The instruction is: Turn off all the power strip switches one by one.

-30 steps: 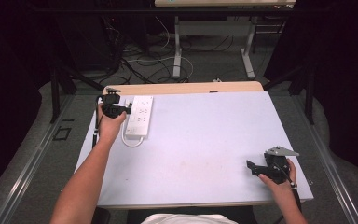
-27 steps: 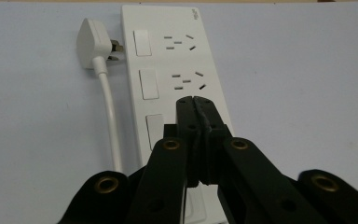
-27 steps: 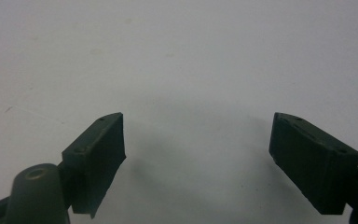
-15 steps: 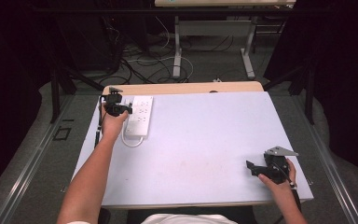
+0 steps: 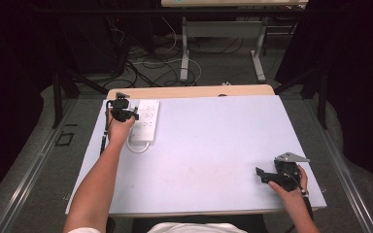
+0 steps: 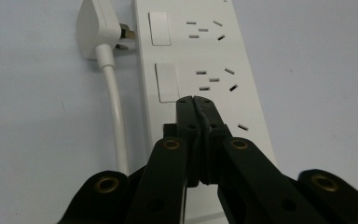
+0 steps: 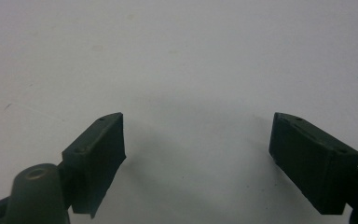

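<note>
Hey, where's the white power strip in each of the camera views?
High view: the power strip lies at the table's far left, just right of the left gripper.
Left gripper view: it runs up the middle, under the shut fingers.
Right gripper view: not in it.
Shared landmark: the white cable beside the strip, looping at its near end.

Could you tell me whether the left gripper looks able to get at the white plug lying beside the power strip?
Probably yes: the left gripper, jaws shut, hovers over the power strip; the plug lies unobstructed beside it.
</note>
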A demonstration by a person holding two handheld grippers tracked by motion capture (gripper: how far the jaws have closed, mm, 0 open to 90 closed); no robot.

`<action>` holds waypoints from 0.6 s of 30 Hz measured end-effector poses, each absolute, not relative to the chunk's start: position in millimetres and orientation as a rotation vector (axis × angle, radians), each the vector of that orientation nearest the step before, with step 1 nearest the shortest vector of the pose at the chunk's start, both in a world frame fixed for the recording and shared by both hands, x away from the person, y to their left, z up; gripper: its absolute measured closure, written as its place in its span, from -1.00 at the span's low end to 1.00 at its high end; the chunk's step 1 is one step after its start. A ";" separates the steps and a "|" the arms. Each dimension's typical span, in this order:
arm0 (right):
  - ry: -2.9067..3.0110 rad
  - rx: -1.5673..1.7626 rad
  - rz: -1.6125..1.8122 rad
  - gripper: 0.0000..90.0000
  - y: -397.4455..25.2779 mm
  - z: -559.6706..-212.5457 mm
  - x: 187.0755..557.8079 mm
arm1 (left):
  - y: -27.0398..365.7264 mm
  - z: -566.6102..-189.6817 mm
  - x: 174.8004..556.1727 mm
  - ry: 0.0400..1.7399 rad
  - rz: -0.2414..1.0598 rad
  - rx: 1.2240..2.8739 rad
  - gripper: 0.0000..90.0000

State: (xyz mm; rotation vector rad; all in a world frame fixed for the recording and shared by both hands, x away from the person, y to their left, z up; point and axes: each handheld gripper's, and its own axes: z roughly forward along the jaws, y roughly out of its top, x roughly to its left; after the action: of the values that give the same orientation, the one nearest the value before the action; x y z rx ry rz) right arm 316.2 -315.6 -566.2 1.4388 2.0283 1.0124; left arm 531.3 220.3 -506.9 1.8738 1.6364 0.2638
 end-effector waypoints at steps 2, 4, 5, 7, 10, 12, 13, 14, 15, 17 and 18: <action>2.029 1.439 1.010 -0.61 -315.5 -566.3 316.4 | 219.8 -509.5 532.8 1.642 0.266 1.869 1.00; 2.029 1.442 1.009 -0.61 -315.4 -566.5 316.4 | 219.7 -511.6 533.9 1.648 0.268 1.868 1.00; 2.029 1.442 1.007 -0.61 -315.5 -566.7 316.4 | 219.9 -512.1 534.2 1.652 0.266 1.872 1.00; 2.029 1.440 1.005 -0.61 -315.6 -567.0 316.5 | 221.4 -512.4 535.3 1.649 0.251 1.890 1.00; 2.030 1.440 1.005 -0.61 -315.3 -567.1 316.5 | 220.7 -515.7 536.8 1.654 0.264 1.868 1.00; 2.029 1.440 1.004 -0.61 -315.2 -567.0 316.4 | 221.1 -515.8 537.5 1.657 0.247 1.879 1.00; 2.028 1.443 1.004 -0.61 -315.2 -566.9 316.4 | 220.8 -518.2 538.0 1.654 0.259 1.877 1.00; 2.027 1.440 1.002 -0.61 -315.3 -567.0 316.4 | 220.8 -518.2 538.0 1.654 0.259 1.877 1.00; 2.028 1.440 1.002 -0.61 -315.5 -567.0 316.5 | 220.9 -519.0 538.3 1.652 0.257 1.879 1.00; 2.028 1.442 1.002 -0.61 -315.6 -567.1 316.5 | 221.3 -520.1 538.7 1.654 0.254 1.880 1.00; 2.026 1.443 1.002 -0.61 -315.8 -567.2 316.5 | 221.5 -520.7 538.8 1.658 0.256 1.878 1.00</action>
State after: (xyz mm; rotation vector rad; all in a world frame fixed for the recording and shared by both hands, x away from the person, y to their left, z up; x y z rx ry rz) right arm 316.5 -315.8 -567.2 1.4434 2.0261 1.0016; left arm 538.8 221.5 -520.7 1.8780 1.6578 0.2560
